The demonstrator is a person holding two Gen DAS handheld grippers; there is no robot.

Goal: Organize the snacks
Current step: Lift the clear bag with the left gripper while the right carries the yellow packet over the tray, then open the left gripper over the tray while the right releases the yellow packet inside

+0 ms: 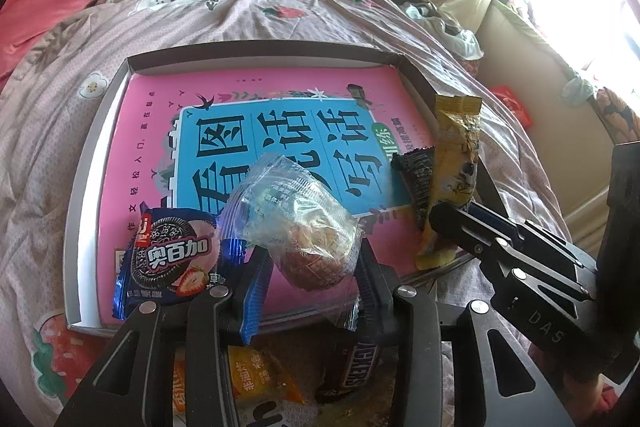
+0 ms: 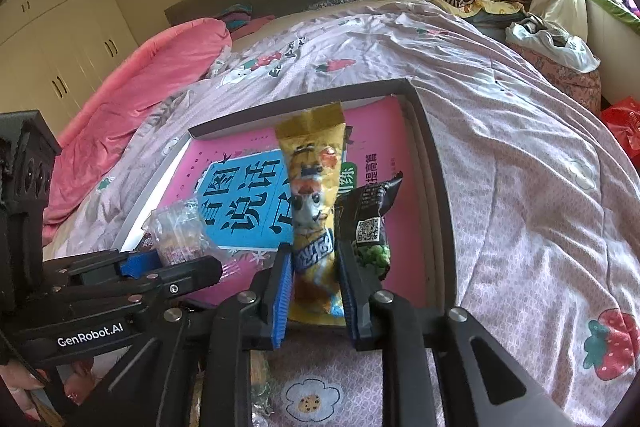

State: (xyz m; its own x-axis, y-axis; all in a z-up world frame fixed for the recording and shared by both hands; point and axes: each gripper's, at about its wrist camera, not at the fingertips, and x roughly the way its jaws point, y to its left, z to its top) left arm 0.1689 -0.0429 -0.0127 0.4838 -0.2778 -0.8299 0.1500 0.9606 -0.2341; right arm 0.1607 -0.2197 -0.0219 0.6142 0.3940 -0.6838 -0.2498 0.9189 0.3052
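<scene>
Left gripper (image 1: 308, 267) grips the clear-wrapped cake (image 1: 304, 227) over the tray (image 1: 92, 155), ready to place. Right gripper (image 2: 314, 283) jaws flank the yellow snack packet (image 2: 316, 211), contact unclear.

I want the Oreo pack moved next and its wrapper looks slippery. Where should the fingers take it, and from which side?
Probably by its body, across the short width, coming from the tray's near edge. The Oreo pack lies flat in the near left corner of the tray, its near end overlapping the rim, and the clear-wrapped cake crowds its right side. The crimped ends are thin and might slip.
</scene>
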